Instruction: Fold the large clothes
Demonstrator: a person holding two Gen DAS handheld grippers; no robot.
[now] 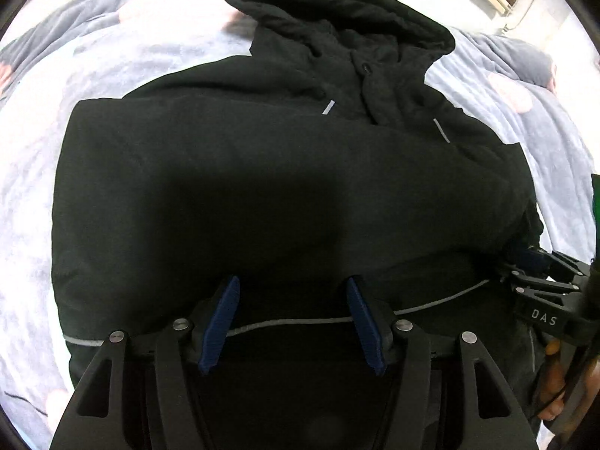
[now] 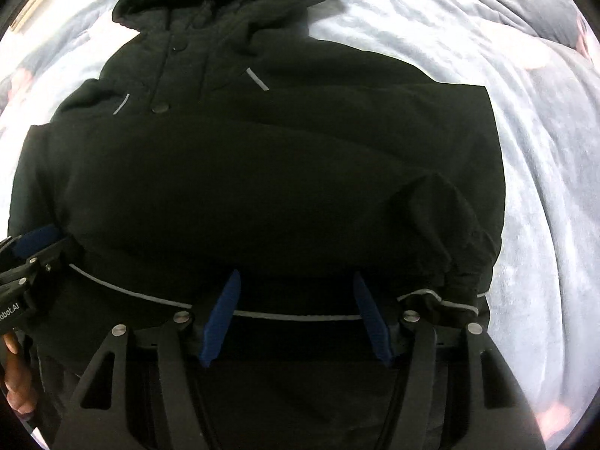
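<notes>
Jacket [image 1: 285, 187]: one, black, hooded, lying flat on the blanket [image 1: 33, 195], folded, hood [image 1: 337, 18] at the far end.
Grippers: two, both low over the near hem.
Left gripper [image 1: 292, 322]: jaws apart, nothing pinched, grey hem piping [image 1: 292, 321] runs across the gap.
Right gripper [image 2: 296, 318]: jaws apart too, pads clear of cloth, piping between them.
Reflective strips: two by the collar [image 2: 258, 79].
Blanket: one, pale grey, rumpled, all around.
Hand [image 2: 17, 378]: at the left gripper's handle.

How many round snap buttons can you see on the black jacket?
2 on the jacket, both on the front placket below the hood: a small one near the collar and a larger one lower down. Folded fabric may hide others.
</notes>
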